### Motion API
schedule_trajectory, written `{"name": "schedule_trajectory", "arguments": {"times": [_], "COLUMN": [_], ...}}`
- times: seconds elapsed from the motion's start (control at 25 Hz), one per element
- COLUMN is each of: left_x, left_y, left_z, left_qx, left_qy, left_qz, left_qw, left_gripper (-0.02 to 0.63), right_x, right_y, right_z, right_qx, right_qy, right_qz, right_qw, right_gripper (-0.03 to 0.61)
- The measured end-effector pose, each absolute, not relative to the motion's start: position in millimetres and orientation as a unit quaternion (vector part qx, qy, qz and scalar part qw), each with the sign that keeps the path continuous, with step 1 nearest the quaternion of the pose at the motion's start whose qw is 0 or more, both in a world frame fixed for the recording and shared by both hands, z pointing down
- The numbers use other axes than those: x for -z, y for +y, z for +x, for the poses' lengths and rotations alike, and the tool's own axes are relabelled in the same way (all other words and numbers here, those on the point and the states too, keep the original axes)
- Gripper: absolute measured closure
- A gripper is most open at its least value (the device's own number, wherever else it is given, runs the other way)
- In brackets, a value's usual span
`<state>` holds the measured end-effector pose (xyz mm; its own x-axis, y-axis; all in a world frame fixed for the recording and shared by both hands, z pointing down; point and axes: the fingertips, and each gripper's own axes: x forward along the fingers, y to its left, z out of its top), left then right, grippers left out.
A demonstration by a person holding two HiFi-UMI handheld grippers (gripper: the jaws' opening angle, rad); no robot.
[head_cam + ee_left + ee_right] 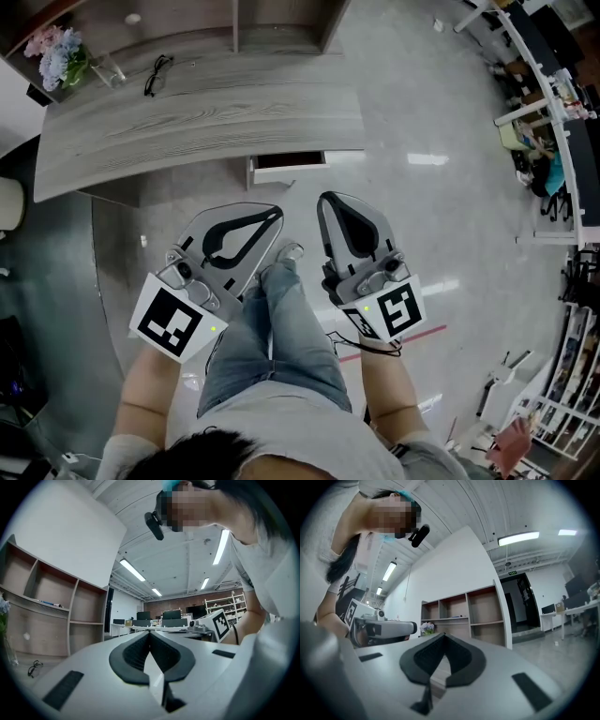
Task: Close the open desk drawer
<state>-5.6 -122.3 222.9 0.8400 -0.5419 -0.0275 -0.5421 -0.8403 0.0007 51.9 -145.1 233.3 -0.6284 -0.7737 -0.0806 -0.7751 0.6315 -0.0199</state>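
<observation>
**First onlooker:** The left hand-held gripper (277,216) has its jaws pressed tip to tip with nothing in them, doesn't it?

**Second onlooker:** Yes. Its own camera shows the dark pads meeting at the front, with only an empty loop behind them. The right hand-held gripper (325,200) is the same, closed up and carrying nothing.

**First onlooker:** And where's the drawer (281,174)?

**Second onlooker:** It's pulled out from under the front edge of the surface (206,122), with its white front facing the person. Both tools hang on the person's side of the drawer, near it but clear of it. The person's leg (272,328) is between them.

**First onlooker:** So the closing hasn't started?

**Second onlooker:** I'd say this is the approach. Neither tip touches the drawer front, and the drawer looks fully out.

**First onlooker:** What does the next move need?

**Second onlooker:** One closed tip should go forward onto the white front, and there's no need to open the jaws for that. The left one lines up closer to the middle of the drawer, while the right sits nearer its right corner. A push on the middle, straight towards the surface, ought to slide it home without skewing.

**First onlooker:** Is anything in the way?

**Second onlooker:** No. The glasses (157,73) and the flowers (58,54) sit well beyond the drawer, off to its left.
</observation>
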Motion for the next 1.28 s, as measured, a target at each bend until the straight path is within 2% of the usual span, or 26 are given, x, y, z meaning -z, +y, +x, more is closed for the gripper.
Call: {"name": "schedule_trajectory", "arguments": {"times": [0.96, 1.28], "left_x": [-378.1, -399.2], "left_y": [-178.3, -185.0], "left_z": [12.2, 12.6], "left_qx": [-0.018, -0.021], "left_qy": [0.277, 0.281], "left_qz": [-0.961, -0.959], "left_qw": [-0.010, -0.013], "left_gripper": [0.603, 0.603], "right_x": [-432.1, -464.4], "right_y": [-214.9, -219.1], "right_z": [62.9, 59.5], "right_qx": [0.009, 0.018], "right_qy": [0.903, 0.903], "right_qz": [-0.429, -0.429], "right_qw": [0.004, 0.001], "right_gripper": [0.571, 0.571]}}
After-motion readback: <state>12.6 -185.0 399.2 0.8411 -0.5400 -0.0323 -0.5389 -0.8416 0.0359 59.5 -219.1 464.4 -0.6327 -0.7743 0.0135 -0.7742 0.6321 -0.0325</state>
